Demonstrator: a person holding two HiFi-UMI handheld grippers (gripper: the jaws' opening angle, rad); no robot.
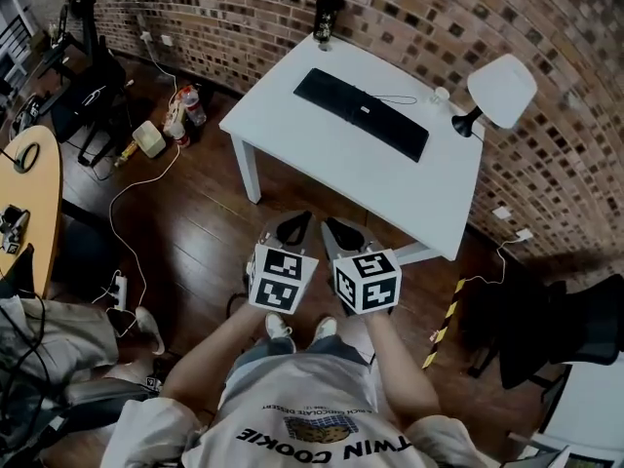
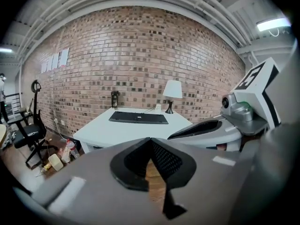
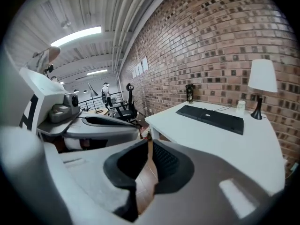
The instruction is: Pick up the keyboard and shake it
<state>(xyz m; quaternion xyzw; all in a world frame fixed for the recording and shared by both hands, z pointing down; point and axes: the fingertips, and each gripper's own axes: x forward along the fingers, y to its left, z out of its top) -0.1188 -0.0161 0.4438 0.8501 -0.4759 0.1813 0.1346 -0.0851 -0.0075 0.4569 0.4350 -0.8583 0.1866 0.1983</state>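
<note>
Brick-walled (image 1: 439, 18) room, dark wood floor (image 1: 205, 232).

- Grippers: two, held side by side short of the table.
- Left gripper (image 2: 151, 142): jaws fully together, nothing between them.
- Right gripper (image 3: 149, 144): jaws a narrow slit apart, nothing between them, touching nothing.
- White table (image 1: 322, 164): one, ahead of both grippers and apart from them.
- Keyboard (image 1: 361, 113): one, black, lying flat and diagonal on the table's far half, untouched.
- Small white cup (image 1: 441, 94): one, between keyboard and lamp.
- Table lamp (image 1: 499, 91): one, white shade, at the right corner.
- Dark upright object (image 1: 328, 18): one, at the far corner.
</note>
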